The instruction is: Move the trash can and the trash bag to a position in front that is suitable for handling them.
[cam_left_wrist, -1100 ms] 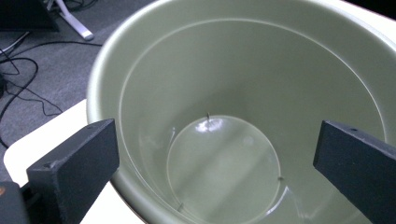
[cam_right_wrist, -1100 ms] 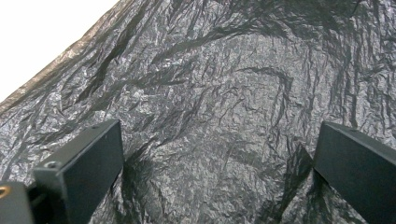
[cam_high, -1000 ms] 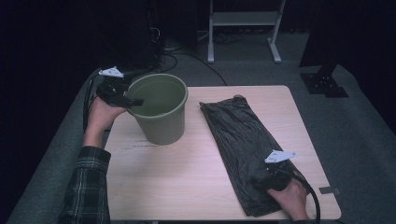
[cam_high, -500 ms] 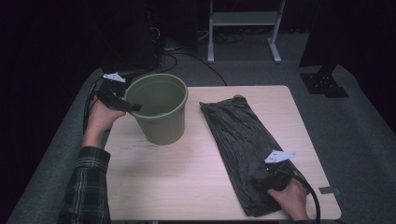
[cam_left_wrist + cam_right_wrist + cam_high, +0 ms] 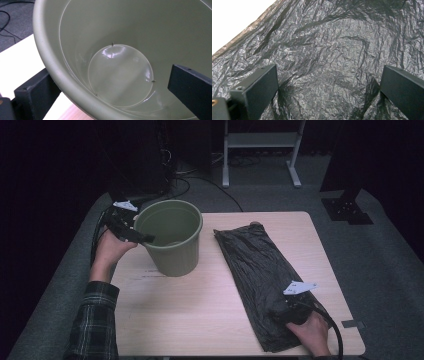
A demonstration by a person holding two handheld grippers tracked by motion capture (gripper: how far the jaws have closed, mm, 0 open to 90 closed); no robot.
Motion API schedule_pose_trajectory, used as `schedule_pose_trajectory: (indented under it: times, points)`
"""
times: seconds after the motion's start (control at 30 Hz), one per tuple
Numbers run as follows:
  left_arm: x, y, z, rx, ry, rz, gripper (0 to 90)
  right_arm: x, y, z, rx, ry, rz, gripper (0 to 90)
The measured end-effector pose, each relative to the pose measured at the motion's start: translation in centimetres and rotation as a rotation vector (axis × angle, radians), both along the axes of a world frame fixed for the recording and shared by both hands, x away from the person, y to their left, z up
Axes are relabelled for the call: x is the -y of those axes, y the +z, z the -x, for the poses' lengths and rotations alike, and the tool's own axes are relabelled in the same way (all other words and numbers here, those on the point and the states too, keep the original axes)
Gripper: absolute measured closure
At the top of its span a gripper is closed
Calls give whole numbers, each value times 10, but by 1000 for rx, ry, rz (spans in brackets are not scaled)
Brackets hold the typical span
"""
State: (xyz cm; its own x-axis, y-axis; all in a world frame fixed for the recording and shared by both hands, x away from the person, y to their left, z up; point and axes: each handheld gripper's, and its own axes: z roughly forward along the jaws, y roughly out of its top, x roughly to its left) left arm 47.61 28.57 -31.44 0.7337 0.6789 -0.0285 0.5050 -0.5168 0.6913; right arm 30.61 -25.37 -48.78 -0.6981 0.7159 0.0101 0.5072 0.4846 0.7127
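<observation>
Landmark for all places: the round olive-green plastic bucket [image 5: 172,237], standing upright on the pale wooden table [image 5: 200,310], toward its far left part.

Left gripper [image 5: 134,229] sits at the bucket's left rim. In the left gripper view its jaws stand apart and straddle the wall: one jaw outside, one inside over the bare, glossy bucket bottom [image 5: 120,75]. Neither jaw visibly presses the wall, so it reads as spread, not clenched. Judgement: it is posted there to steady the bucket or pinch its rim, keeping the mouth up and open.

Crumpled black plastic bin bag [image 5: 260,280] lies flat to the right of the bucket, apart from it, running as a long strip from beside the bucket's right wall toward the near right table corner. Judgement: laid out flat so an end can be picked up and fed into the bucket as a liner.

Right gripper [image 5: 285,311] rests on the bag's near end, the end farthest from the bucket. In the right gripper view the jaws are wide apart with wrinkled bag film [image 5: 329,62] spread between and under them; nothing is pinched. The bag lies directly beneath this claw, tips down at or just above the film — contact cannot be told.

Bucket empty.
</observation>
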Motion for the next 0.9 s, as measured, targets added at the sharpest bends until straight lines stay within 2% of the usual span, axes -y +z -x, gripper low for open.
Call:
schedule_pose_trajectory:
  times: [0.23,0.37,0.63,0.9]
  points:
    - [8,-4,12,9,-16,36,0,0,0,0,0,0,0,2]
    - [16,-2,20,2,-19,10,0,0,0,0,0,0,0,2]
    - [25,-4,36,9,-24,34,0,0,0,0,0,0,0,2]
    - [38,-3,57,10,-9,19,0,0,0,0,0,-1,0,2]
